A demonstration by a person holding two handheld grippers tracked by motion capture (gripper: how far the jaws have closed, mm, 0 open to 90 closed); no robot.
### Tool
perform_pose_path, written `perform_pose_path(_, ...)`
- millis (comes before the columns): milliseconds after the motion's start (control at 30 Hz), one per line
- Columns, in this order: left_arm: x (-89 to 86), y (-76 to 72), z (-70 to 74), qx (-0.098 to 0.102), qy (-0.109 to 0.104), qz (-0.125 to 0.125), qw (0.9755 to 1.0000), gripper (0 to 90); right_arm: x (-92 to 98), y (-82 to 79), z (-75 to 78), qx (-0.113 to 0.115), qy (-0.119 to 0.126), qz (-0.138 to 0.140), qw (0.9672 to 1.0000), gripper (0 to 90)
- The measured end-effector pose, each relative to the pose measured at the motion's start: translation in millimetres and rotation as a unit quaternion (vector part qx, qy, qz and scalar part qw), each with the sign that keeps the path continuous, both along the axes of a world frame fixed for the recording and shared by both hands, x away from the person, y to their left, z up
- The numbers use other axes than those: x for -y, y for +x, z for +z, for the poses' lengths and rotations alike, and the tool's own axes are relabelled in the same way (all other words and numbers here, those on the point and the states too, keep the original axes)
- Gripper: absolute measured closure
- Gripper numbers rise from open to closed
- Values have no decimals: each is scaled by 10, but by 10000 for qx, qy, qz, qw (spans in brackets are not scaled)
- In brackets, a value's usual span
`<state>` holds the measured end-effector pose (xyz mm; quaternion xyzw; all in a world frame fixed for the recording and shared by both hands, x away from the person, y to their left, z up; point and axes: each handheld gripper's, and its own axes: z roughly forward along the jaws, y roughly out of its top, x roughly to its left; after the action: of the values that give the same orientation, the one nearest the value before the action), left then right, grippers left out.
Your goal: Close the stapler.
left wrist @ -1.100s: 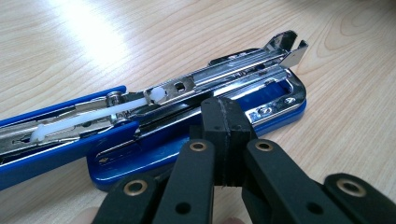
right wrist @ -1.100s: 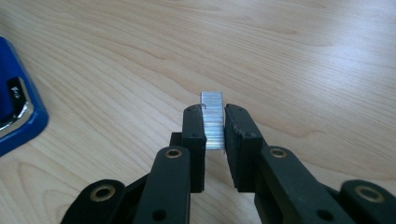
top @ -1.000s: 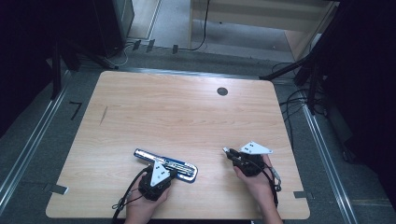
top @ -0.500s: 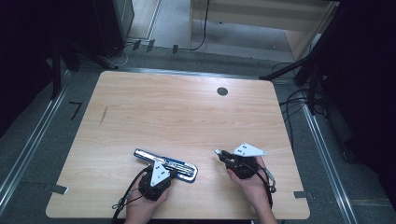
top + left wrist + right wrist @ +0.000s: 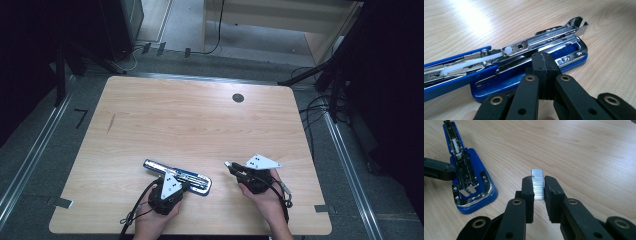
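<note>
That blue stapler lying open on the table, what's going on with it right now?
A person is reloading it, a gripper in each hand. The left gripper is shut and rests against the near side of the blue stapler, which lies opened flat on the wooden table with its metal staple channel exposed. The right gripper holds a strip of staples between its jaws, off to the stapler's right. The staples are not yet in the channel.

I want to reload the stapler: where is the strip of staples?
In the right gripper view, the strip of staples sits clamped in the right gripper, right of the open blue stapler.
</note>
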<state>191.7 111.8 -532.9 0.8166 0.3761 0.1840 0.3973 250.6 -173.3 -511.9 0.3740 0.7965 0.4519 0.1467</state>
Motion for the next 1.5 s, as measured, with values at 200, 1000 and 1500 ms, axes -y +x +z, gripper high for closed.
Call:
perform_pose_path(200,4,-3,-1,10,0,14,10000,900,-56,-27,27,-9,7,97,10000,798)
perform_pose_path(1000,3,-2,-1,7,-2,12,10000,900,-377,-151,117,132,-47,574,9983,798)
perform_pose_path(1500,4,-4,-1,10,6,10,10000,900,-563,-182,115,215,-135,964,9950,798)
